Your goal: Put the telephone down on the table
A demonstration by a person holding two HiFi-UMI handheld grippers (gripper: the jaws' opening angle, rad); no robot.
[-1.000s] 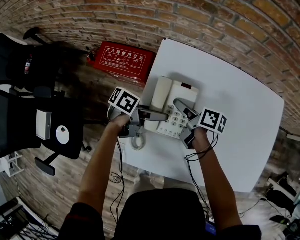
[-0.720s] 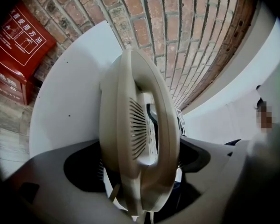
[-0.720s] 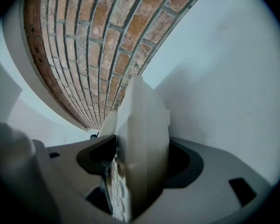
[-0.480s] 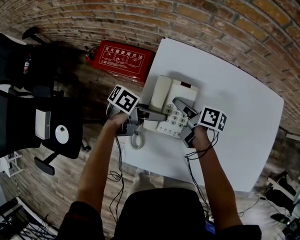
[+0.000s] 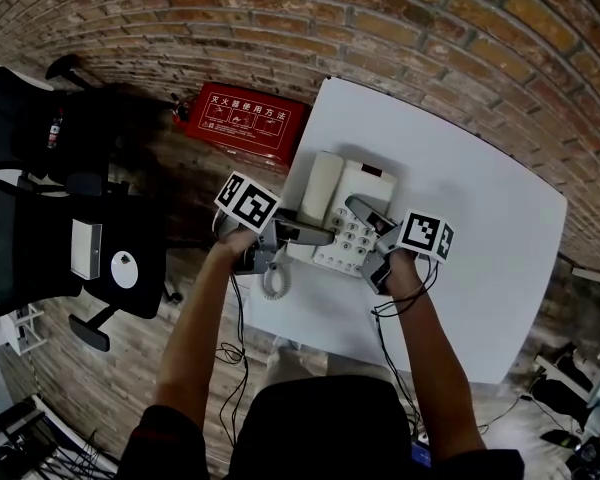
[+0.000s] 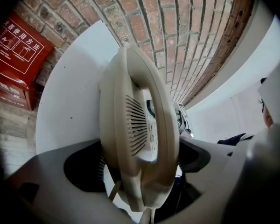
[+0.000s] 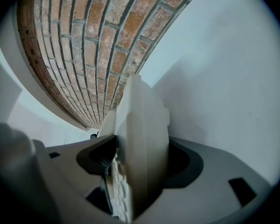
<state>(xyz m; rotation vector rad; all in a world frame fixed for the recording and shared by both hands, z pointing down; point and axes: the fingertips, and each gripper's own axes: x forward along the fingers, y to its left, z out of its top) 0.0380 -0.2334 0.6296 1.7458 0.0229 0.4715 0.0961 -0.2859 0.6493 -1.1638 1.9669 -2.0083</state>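
Though a full second has ticked by, next to nothing has moved: the telephone (image 5: 345, 203) sits where it sat, out at the nine o'clock side of the white table (image 5: 470, 218), and both arms are parked. In comes the left gripper (image 5: 318, 233) from the phone's seven o'clock, and its own view settles it: jaws clenched on the cream handset (image 6: 137, 134), one on each side of the slotted end. Over at five o'clock, the right gripper (image 5: 360, 213) has its jaws set wide but biting the edge of the base (image 7: 142, 143), keypad buttons peeking out beside one jaw. No release on either side yet! The coiled cord (image 5: 274, 283) curls near the table edge at six o'clock of the left gripper, and a red box (image 5: 245, 118) lies on the floor at eleven. Whether the base is flat on the tabletop or a hair above it, I can't tell from up top. My read: the carry is over, this pause is the settle, and what's left is letting both grips go without dragging the phone or tipping the handset off its cradle.
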